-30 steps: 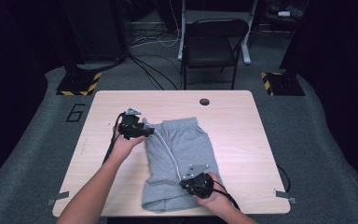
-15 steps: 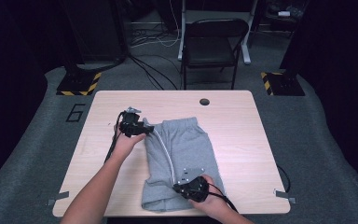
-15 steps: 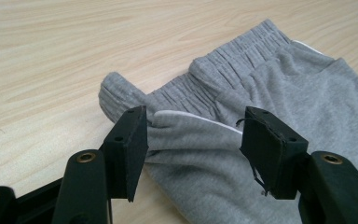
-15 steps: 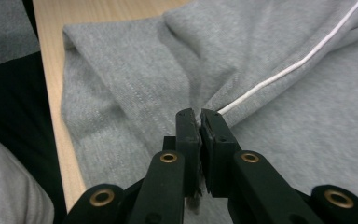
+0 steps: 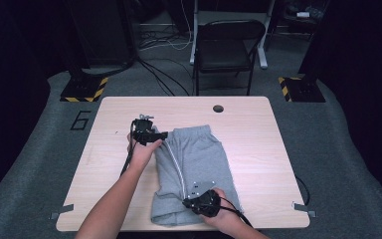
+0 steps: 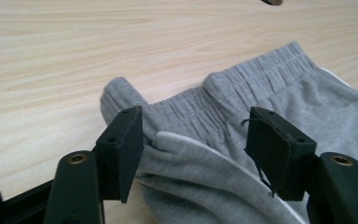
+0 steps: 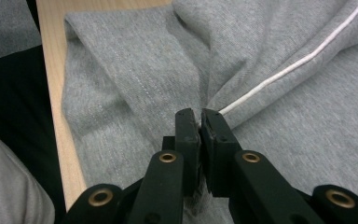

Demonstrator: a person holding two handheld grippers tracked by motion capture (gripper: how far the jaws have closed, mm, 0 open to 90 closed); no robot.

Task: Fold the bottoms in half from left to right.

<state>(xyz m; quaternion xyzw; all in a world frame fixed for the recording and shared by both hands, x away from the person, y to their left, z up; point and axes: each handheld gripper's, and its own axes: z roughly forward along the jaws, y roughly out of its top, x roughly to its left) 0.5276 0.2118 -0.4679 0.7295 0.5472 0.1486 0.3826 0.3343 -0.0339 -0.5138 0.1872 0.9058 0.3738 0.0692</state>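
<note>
Grey shorts (image 5: pixel 199 164) with a white side stripe lie folded lengthwise on the wooden table (image 5: pixel 258 124), waistband at the far end. My left gripper (image 5: pixel 165 134) is at the waistband's left corner. Its jaws have just been opening and now stand wide, open, with the bunched waistband (image 6: pixel 261 88) and stripe between them (image 6: pixel 196 126). My right gripper (image 5: pixel 186 201) is at the near end of the shorts, shut on a pinched fold of the grey cloth (image 7: pixel 135 74) beside the white stripe (image 7: pixel 200 114).
A dark round hole (image 5: pixel 218 108) sits in the table near its far edge. A black folding chair (image 5: pixel 226 50) stands behind the table. Black-and-yellow striped bases (image 5: pixel 84 89) rest on the grey floor at both far sides. The table's near edge (image 7: pixel 58 116) runs just left of the cloth.
My right gripper has shifted slightly to the left along the near end of the shorts, still pinching the cloth. The left hand stays at the waistband.
</note>
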